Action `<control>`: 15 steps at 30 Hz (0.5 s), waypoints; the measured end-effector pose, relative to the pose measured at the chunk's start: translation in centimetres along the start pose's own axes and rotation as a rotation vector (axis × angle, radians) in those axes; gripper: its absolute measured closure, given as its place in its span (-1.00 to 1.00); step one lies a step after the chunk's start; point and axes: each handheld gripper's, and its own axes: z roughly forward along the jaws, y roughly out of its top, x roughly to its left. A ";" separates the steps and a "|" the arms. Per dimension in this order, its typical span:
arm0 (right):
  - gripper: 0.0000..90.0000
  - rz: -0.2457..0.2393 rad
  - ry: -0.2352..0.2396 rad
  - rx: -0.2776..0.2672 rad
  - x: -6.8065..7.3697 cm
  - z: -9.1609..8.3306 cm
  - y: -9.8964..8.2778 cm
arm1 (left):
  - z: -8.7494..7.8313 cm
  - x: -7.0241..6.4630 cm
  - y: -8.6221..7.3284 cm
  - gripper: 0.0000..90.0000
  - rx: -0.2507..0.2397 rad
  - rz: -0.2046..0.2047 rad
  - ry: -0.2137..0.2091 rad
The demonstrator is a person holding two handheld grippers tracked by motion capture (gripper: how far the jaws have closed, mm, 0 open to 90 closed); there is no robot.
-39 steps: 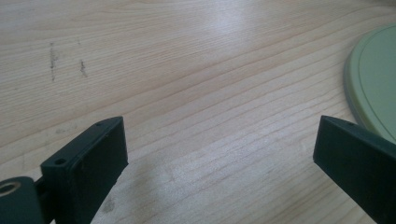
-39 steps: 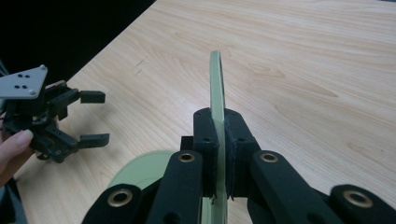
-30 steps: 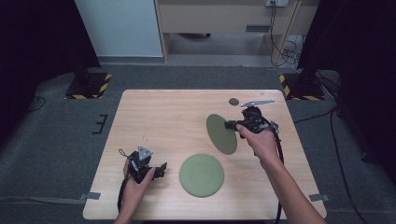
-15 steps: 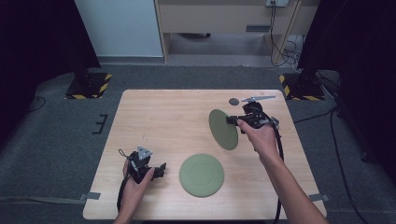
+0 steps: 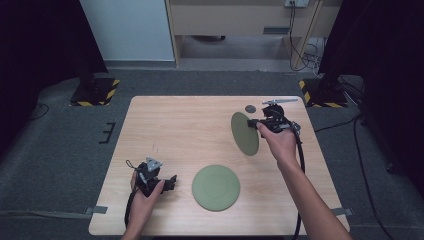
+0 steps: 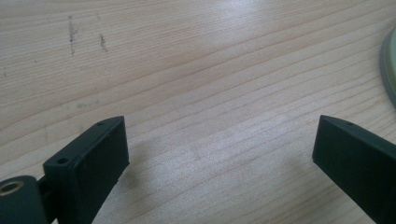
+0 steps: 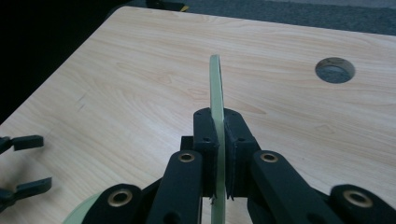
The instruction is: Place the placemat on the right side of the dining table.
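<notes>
My right tongs (image 5: 260,124) grip the lifted green plate (image 5: 244,133) by its rim, on edge above the desk (image 5: 190,125). My left tongs (image 5: 171,181) rest open and empty. Remaining, I judge: set it down, likely onto the second plate (image 5: 216,187).

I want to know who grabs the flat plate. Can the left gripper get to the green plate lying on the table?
Probably yes. The left gripper is open and holds nothing, and the flat green plate lies right beside it, with bare table between them. The right gripper is busy, shut on the other plate.
</notes>
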 end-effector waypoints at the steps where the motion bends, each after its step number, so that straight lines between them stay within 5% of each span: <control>1: 0.91 0.002 -0.008 -0.005 -0.2 0.1 0.0 | 0.0 0.0 0.0 -0.93 0.000 -0.001 0.000; 15: 0.91 0.043 -0.055 -0.032 -1.8 0.2 -0.1 | 0.0 0.0 0.0 -0.93 0.011 0.018 0.028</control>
